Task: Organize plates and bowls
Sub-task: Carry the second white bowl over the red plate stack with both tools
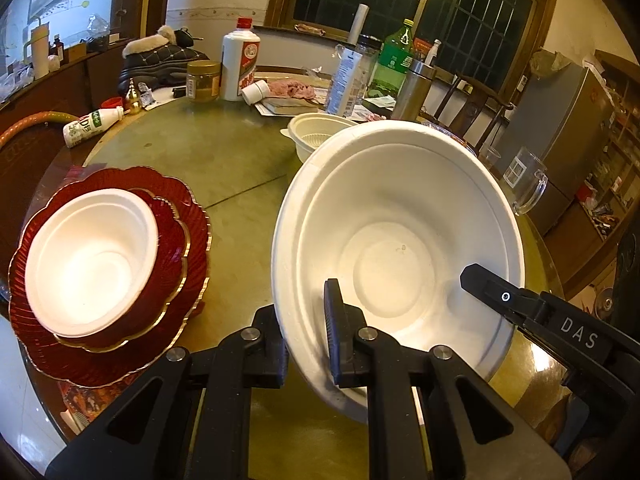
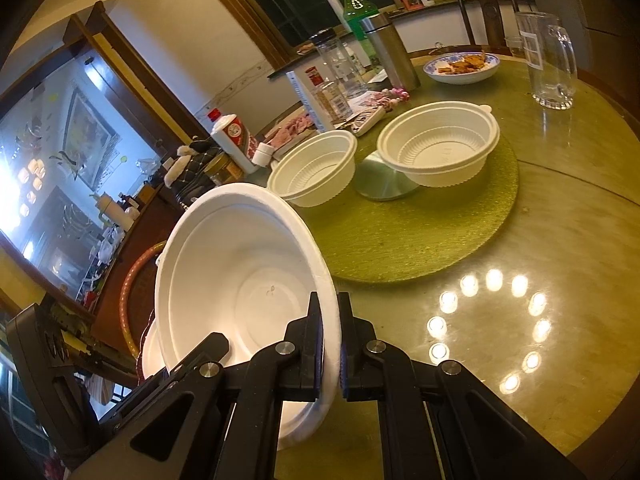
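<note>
Black gripper fingers are filling the foreground as I am holding a large white moulded-pulp bowl [image 1: 400,248] tilted above the round olive-green table [image 1: 224,168]. My left gripper [image 1: 308,340] is pinching the near rim, one finger inside the wall and one outside; my right gripper [image 2: 330,344] is clamping the opposite rim the same way, its jaws pressed nearly together on the thin edge. A second rim is showing just behind the first, so I am probably carrying two nested bowls, though I cannot be sure.

To the left, a smaller white pulp bowl [image 1: 96,256] is sitting on a stack of scalloped red plates with gold edging [image 1: 176,216]. Farther back, two ribbed white plastic bowls [image 2: 316,168] [image 2: 440,148] are waiting on a woven green mat [image 2: 420,240].

I am judging the held bowl as very light, slightly flexible and matte enough not to slip, but easy to crease. The rolled rim is looking like the stiffest place to grip, with gentle pressure from both sides keeping it from buckling.
</note>
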A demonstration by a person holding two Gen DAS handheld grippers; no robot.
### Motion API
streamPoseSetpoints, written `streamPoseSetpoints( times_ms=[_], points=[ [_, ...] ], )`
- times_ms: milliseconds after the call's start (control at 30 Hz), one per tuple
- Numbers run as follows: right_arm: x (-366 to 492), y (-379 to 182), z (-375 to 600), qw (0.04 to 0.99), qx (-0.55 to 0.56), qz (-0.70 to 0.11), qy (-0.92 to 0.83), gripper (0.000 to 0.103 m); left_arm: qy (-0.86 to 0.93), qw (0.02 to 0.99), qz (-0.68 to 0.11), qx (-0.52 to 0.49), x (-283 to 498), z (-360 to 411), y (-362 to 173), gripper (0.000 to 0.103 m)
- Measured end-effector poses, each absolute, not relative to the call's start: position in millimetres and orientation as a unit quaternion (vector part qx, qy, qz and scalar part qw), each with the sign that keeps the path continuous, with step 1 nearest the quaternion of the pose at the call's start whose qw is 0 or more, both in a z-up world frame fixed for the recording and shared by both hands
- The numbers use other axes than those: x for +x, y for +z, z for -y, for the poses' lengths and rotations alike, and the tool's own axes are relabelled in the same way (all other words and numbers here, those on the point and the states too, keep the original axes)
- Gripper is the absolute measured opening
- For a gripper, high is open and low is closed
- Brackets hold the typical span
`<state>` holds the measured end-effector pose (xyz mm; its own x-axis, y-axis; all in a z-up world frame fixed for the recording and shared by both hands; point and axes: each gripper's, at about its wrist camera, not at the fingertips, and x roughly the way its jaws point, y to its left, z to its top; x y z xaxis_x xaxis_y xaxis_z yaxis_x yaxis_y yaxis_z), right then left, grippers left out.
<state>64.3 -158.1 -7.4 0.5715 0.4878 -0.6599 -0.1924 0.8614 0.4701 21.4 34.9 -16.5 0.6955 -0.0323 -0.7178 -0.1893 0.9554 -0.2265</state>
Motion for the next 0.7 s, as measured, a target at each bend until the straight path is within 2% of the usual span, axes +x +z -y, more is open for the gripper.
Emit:
streamPoseSetpoints(
  times_ms=[700],
  points=[
    [56, 3, 96, 0.865, 0.150, -0.392, 0.273, 0.006, 0.109, 0.921, -0.342, -0.153, -12, -86, -6, 0.013]
  ],
)
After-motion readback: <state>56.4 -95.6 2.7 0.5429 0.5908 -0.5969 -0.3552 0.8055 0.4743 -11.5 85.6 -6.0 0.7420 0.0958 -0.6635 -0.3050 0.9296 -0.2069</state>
